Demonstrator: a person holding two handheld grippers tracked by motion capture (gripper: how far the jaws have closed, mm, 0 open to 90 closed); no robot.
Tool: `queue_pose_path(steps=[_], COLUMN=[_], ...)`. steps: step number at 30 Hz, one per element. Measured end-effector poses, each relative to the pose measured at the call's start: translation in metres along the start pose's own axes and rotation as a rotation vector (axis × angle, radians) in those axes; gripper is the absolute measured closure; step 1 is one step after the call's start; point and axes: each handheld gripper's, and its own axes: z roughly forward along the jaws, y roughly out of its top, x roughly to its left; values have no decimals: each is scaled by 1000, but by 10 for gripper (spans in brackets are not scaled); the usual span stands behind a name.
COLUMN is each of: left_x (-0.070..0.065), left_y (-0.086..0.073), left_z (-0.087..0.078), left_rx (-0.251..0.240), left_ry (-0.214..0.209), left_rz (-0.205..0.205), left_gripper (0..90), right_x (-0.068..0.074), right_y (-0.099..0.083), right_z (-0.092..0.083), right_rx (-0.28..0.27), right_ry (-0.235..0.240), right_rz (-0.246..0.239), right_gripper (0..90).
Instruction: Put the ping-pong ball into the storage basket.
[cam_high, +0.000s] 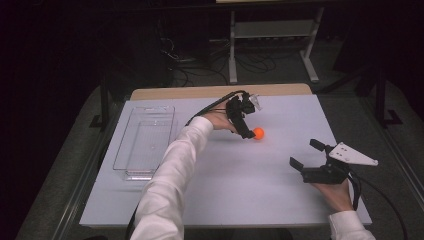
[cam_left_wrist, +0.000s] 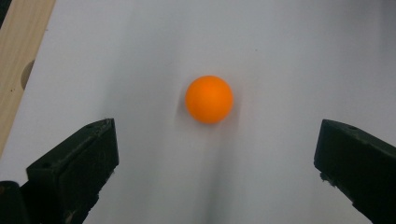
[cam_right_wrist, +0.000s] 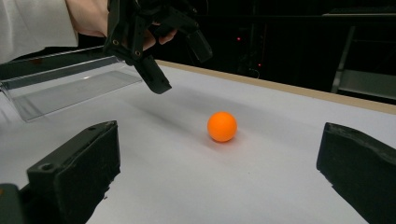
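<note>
The white worktop (cam_high: 225, 185) carries a clear plastic tray (cam_high: 145, 142) on its left side and a small orange ball (cam_high: 258, 133) near the middle, well apart from the tray. The left gripper (cam_high: 246, 131) hovers just above the ball with its jaws spread wide and empty. The right gripper (cam_high: 306, 155) rests near the worktop's right edge, jaws likewise open and empty. To grasp well, the left gripper should probably come straight down so the ball sits centred between the jaws, then close gently, since a round ball may roll away if nudged from one side.
</note>
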Motion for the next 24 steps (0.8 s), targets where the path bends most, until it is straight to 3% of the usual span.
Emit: queue_pose_path(steps=[24], left_x=[4], left_y=[3], left_z=[29], left_rx=[44], left_ry=[-23], left_rz=[8], left_gripper=[0], right_x=[0], right_y=[0], right_z=[0], right_rx=[1], right_ry=[4], right_rz=[-3], right_gripper=[0])
